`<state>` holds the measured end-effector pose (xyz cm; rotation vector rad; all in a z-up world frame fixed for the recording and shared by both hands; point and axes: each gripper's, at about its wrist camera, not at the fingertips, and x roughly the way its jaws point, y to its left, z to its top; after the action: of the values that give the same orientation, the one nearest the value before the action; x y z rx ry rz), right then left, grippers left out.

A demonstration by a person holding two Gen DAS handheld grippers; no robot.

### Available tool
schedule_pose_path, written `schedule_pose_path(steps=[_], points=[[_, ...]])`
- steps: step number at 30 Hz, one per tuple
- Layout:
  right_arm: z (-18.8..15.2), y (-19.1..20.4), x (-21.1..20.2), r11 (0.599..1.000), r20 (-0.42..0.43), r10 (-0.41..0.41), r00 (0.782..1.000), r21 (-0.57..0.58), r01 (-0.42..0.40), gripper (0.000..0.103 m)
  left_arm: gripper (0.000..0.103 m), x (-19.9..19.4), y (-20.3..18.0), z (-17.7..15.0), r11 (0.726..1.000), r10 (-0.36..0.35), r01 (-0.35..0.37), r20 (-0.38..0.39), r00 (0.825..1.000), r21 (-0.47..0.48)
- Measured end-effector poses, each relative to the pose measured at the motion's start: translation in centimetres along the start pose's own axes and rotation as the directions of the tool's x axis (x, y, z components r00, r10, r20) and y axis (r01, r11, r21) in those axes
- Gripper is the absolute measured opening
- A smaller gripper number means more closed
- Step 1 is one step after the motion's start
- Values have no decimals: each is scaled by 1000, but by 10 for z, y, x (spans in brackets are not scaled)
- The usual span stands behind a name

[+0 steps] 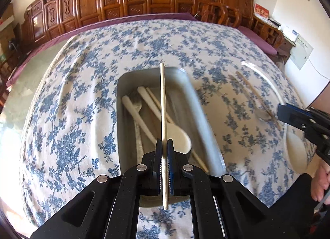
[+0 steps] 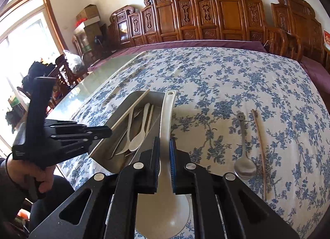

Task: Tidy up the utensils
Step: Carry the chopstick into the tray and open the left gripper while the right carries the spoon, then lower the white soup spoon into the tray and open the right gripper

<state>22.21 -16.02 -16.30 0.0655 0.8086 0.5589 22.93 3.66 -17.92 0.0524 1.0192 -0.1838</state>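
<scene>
My left gripper (image 1: pixel 165 146) is shut on a pale chopstick (image 1: pixel 163 98) and holds it over the metal tray (image 1: pixel 123 86). The tray holds white spoons (image 1: pixel 177 135), chopsticks and a fork. My right gripper (image 2: pixel 165 142) is shut on the handle of a large white ladle (image 2: pixel 166 115); its bowl (image 2: pixel 165 216) hangs under the fingers, and the handle points over the tray's right edge (image 2: pixel 144 93). The left gripper (image 2: pixel 99 131) with its chopstick (image 2: pixel 130 111) shows at the left of the right wrist view. A steel spoon (image 2: pixel 244 156) and a wooden chopstick (image 2: pixel 261 148) lie on the cloth to the right.
The table carries a blue floral cloth (image 2: pixel 226 78). Carved wooden chairs (image 2: pixel 206 16) line the far side. A window (image 2: pixel 24 49) and boxes stand at the left. The right gripper (image 1: pixel 288 115) shows at the right edge of the left wrist view.
</scene>
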Motion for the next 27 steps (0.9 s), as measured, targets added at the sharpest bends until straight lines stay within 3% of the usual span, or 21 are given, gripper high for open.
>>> schedule_pose_path(steps=[12,27], points=[[2,13,5,1000,-13,9,1000,-17,-9,11,4,25,7,0,1000,10,-11,-54,998,-11],[22,51,35,999,-22,25,999,-37,-26,11,5,-37,40,-13,1000,25,-24,43,999,-19]])
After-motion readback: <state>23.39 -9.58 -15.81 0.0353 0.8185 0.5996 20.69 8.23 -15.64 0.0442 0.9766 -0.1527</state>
